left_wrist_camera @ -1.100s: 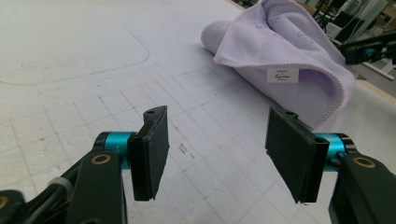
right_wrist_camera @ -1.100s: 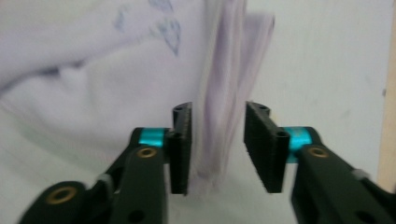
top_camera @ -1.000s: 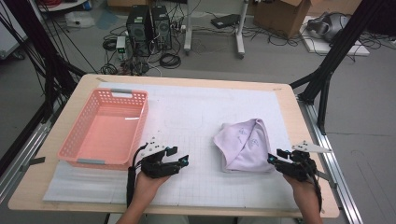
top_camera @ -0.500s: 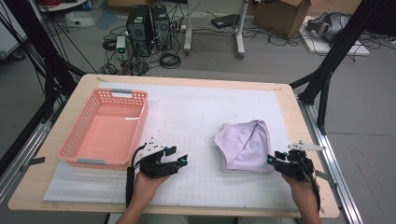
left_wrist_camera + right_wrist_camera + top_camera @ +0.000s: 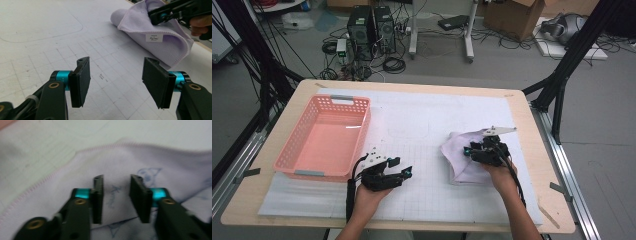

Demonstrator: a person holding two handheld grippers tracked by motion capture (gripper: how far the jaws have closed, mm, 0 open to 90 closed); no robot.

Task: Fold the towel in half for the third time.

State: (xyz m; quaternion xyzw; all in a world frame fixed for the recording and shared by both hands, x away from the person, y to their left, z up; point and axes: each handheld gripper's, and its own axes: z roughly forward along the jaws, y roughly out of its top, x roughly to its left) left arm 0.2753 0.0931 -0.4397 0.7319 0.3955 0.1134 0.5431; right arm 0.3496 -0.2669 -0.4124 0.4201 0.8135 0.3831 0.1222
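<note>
The right gripper (image 5: 475, 151) sits over the lilac cloth (image 5: 462, 160), which lies crumpled on the white mat (image 5: 422, 120) directly beneath it. Its jaws have just been closing; in the right gripper view they stand a narrow gap apart with cloth (image 5: 162, 162) showing behind and between them — no pinch is visible. The left gripper (image 5: 115, 77) rests apart from the cloth (image 5: 160, 37), jaws wide with nothing between them, the cloth ahead and to its right. The pink basket (image 5: 324, 145) stands just beyond the left gripper (image 5: 399, 172), to its left.
</note>
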